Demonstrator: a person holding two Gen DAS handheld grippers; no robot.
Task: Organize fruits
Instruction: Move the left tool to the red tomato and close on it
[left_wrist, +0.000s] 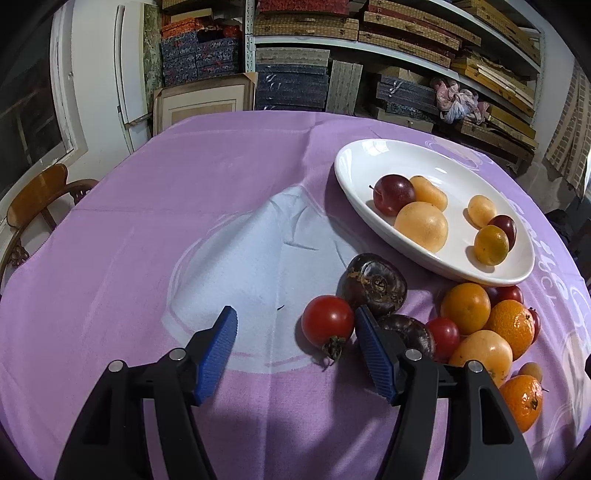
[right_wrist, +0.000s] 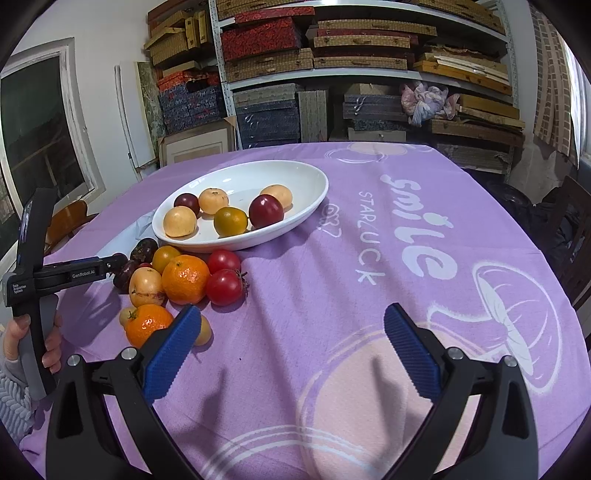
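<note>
Person's hand only in right view

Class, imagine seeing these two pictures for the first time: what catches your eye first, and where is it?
A white oval dish holding plums and pale yellow fruits sits mid-table on a purple tablecloth. Beside its near rim lies a loose heap of tomatoes and tangerines. The left gripper hangs open by one tomato.

You see "smile" in big white letters on the purple tablecloth, with "STARLUCK" in thin white capitals just beside it. You read "GenRobot.AI" on the left gripper's black body, and "Data Acquisition System" in small white print near its handle. In the left wrist view the cloth lettering is cut off, unreadable.
</note>
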